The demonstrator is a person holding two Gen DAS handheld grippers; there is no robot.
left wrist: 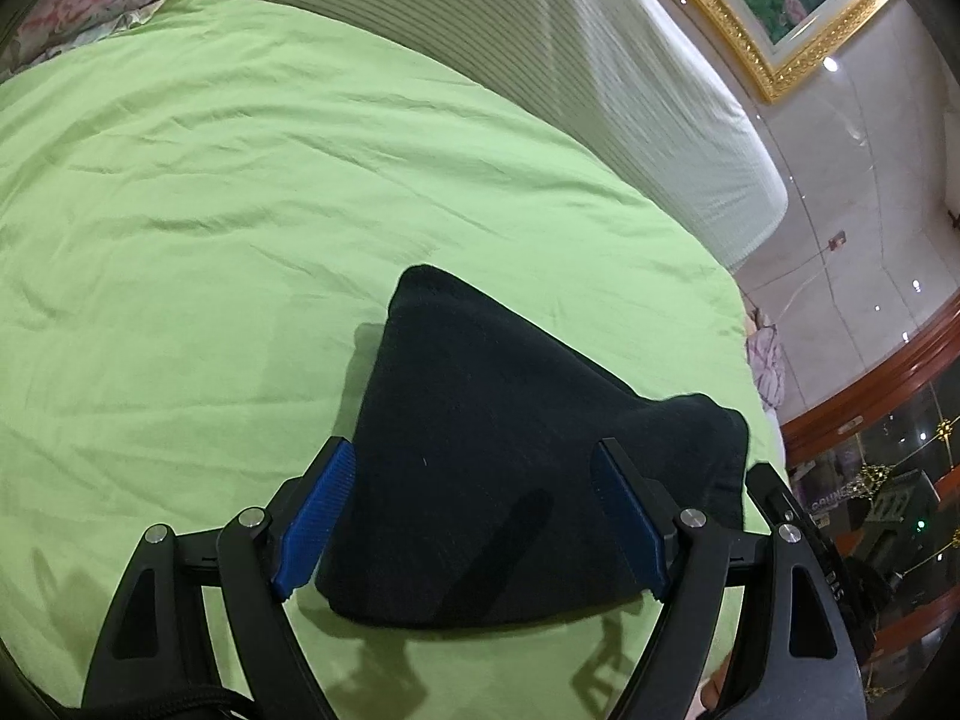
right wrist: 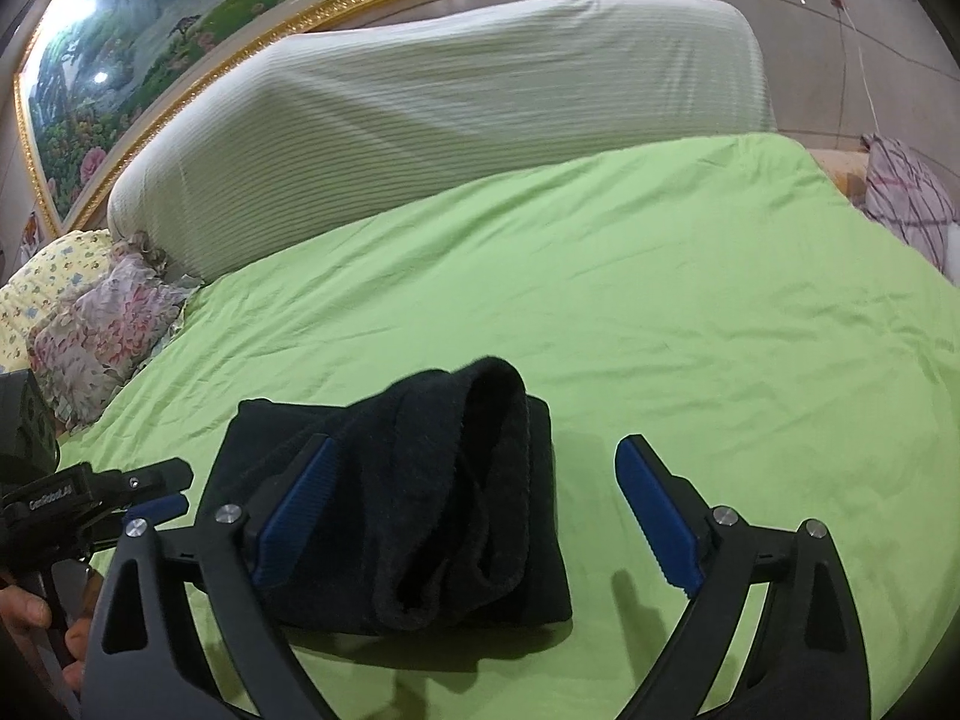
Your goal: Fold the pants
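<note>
The black pants [left wrist: 498, 468] lie folded into a compact bundle on the green bed sheet [left wrist: 240, 210]. My left gripper [left wrist: 474, 516] is open, its blue pads on either side of the bundle, just above it. In the right wrist view the pants [right wrist: 420, 498] show a rolled waistband edge on top. My right gripper [right wrist: 480, 510] is open and hovers over the bundle's right part; its left pad overlaps the cloth, its right pad is over bare sheet [right wrist: 690, 300]. The left gripper [right wrist: 144, 492] shows at the far left of that view, held by a hand.
A striped white headboard cushion [right wrist: 450, 102] runs along the far side of the bed. Floral pillows [right wrist: 96, 330] lie at the left, a patterned cloth [right wrist: 906, 198] at the right edge. A gold-framed painting [right wrist: 180, 18] hangs behind. A wooden cabinet [left wrist: 888, 450] stands beside the bed.
</note>
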